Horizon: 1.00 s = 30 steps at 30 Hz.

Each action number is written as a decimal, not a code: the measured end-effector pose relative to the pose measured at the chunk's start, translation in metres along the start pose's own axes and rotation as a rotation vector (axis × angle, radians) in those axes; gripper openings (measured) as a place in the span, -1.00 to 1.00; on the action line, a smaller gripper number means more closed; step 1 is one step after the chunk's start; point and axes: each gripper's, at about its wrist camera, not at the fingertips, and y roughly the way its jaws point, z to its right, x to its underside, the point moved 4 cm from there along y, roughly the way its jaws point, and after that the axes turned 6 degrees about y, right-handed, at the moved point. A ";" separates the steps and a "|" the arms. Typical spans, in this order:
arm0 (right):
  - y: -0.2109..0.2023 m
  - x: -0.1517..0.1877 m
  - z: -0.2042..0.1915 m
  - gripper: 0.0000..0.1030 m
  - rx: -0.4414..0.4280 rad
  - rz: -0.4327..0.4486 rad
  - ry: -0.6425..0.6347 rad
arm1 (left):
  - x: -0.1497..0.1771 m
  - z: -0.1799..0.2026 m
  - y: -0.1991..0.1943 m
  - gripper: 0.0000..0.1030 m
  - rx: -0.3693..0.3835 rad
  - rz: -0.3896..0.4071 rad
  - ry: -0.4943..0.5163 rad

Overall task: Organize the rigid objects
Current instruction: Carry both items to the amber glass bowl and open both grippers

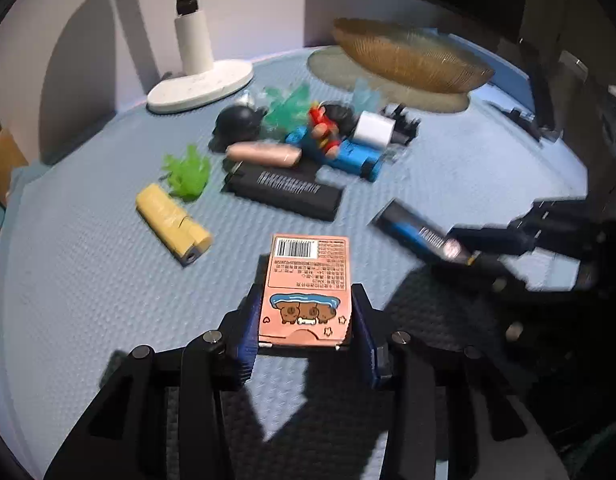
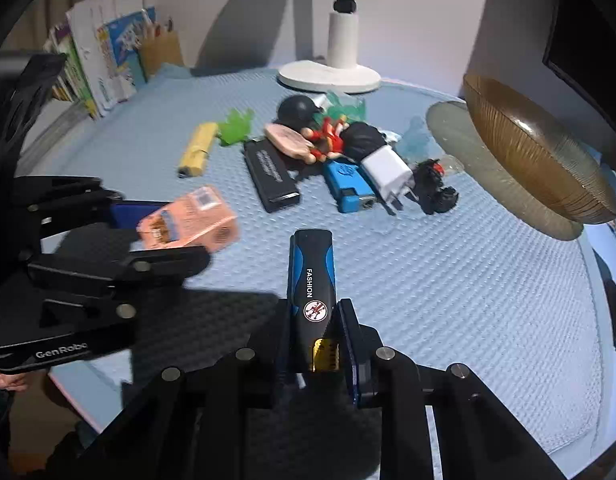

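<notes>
both grippers loaded above the blue textured mat (image 2: 448, 300), mid-carry. at left, the left gripper (image 1: 306, 334) has its jaws clamped on the flanks of a pink printed box (image 1: 308, 284), barcode end pointing away, held clear of the mat. further along, the unsorted pile lies across the mat's middle: a yellow lighter (image 1: 172, 218), a green plastic toy (image 1: 188, 176), a long black lighter (image 1: 284, 190), a blue lighter (image 2: 346, 184), a white charger plug (image 2: 388, 170) and a small red figure (image 2: 330, 140), several touching or overlapping. at right, the right gripper (image 2: 318, 344) is closed tight on the lower end of a black-and-blue lighter marked "fashion" (image 2: 312, 276), its tip pointing toward the pile. beyond, at the far right of the mat, an amber ribbed bowl (image 2: 540, 152) sits tilted on a round pad. judged step: transport of two picked items toward a destination, probably the bowl, though that cannot be confirmed. the next move calls for carrying each item over its receptacle without the two grippers colliding, then releasing low.
</notes>
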 end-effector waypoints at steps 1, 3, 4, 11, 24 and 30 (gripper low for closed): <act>-0.005 -0.001 0.003 -0.56 -0.011 0.011 0.013 | -0.005 0.002 -0.005 -0.26 0.001 0.018 0.002; -0.019 -0.008 0.016 -0.56 -0.020 0.043 0.050 | -0.021 0.005 -0.016 -0.26 0.006 0.056 0.007; -0.028 -0.015 0.027 -0.56 -0.024 0.067 0.080 | -0.030 0.005 -0.021 -0.26 0.012 0.075 0.006; -0.100 -0.072 0.127 -0.56 0.103 0.265 0.236 | -0.134 0.023 -0.041 -0.26 0.068 0.240 0.045; -0.044 -0.111 0.229 -0.56 0.118 0.054 0.373 | -0.241 0.082 0.071 -0.26 0.149 0.129 0.093; -0.030 -0.111 0.236 -0.56 0.115 -0.006 0.347 | -0.244 0.092 0.090 -0.26 0.151 0.090 0.097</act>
